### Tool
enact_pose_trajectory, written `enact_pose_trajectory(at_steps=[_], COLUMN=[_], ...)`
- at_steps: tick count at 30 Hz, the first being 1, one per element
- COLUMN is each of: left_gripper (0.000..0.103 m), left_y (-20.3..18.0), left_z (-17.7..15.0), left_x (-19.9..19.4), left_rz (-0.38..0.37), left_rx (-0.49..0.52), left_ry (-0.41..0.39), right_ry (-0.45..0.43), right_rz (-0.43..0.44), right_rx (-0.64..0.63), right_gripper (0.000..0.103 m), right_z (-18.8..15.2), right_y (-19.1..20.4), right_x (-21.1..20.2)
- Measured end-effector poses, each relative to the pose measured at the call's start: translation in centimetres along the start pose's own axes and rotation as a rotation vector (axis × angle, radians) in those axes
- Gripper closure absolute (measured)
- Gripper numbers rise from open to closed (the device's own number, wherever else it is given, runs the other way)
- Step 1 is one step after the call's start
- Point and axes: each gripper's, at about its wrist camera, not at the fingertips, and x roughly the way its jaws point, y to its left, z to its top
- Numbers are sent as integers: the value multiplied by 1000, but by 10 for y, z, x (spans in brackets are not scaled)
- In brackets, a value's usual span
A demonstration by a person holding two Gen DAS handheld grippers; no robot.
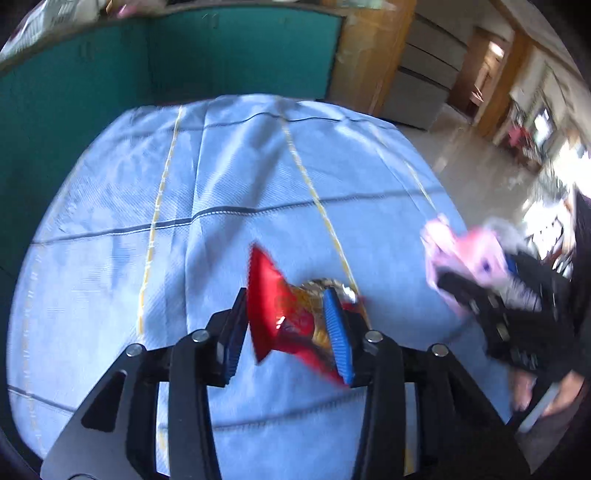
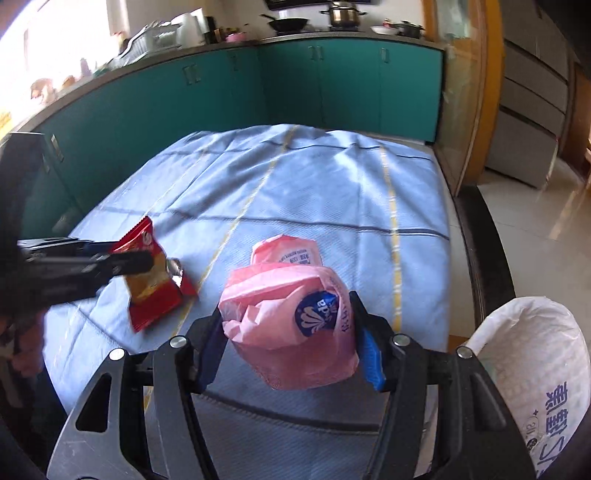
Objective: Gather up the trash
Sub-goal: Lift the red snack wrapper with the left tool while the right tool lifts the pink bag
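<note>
I am clamping my left gripper (image 1: 291, 325) on the red snack wrapper (image 1: 280, 314) and my right gripper (image 2: 291, 350) on the pink plastic wrapper (image 2: 291, 332), both lifting over the blue tablecloth (image 2: 295, 184), teal cabinets (image 2: 332, 81) sitting beyond.

This is looking like a home kitchen. Beyond the right gripper (image 2: 291, 347), teal cabinets (image 2: 332, 85) are running under a dark countertop (image 2: 155, 55), where a frying pan (image 2: 286, 24) and a steel pot (image 2: 341, 14) are sitting. Beneath the claw, a blue checked cloth (image 2: 314, 192) is covering a table.
</note>
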Motion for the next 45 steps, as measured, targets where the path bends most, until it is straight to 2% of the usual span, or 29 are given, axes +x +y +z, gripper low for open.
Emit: enact_pose_trajectory(at_steps=[3, 7, 9, 15, 18, 20, 27, 33, 41, 43, 45], left_gripper=[61, 56, 42, 17, 9, 7, 6, 6, 6, 9, 26], left_y=[-8, -4, -1, 1, 0, -4, -14, -26, -28, -25, -22], left_z=[-12, -18, -23, -32, -37, -38, -39, -42, -43, -42, -41], left_x=[-15, -22, -24, -42, -52, -53, -50, -43, -26, -22, -18], left_rz=[70, 91, 115, 178, 165, 164, 92, 105, 117, 107, 93], left_rx=[66, 72, 75, 128, 175, 197, 230, 277, 285, 273, 256], left_ry=[-38, -55, -59, -144, -209, -221, -200, -181, -128, -113, -100], right_ry=[-3, -17, -7, 4, -3, -9, -20, -20, -13, -8, -3], right_rz=[-5, -9, -11, -38, -48, -54, -70, -72, -73, -83, -88], right_rx=[-30, -45, -45, -38, -16, 3, 25, 11, -14, -22, -22], right_gripper=[43, 43, 43, 41, 38, 32, 24, 23, 21, 20, 20], right_z=[0, 1, -1, -4, -5, -4, -3, 0, 4, 3, 2], right_y=[12, 18, 19, 13, 8, 4, 0, 5, 16, 17, 16], right_x=[2, 2, 4, 8, 7, 6, 5, 7, 12, 13, 13])
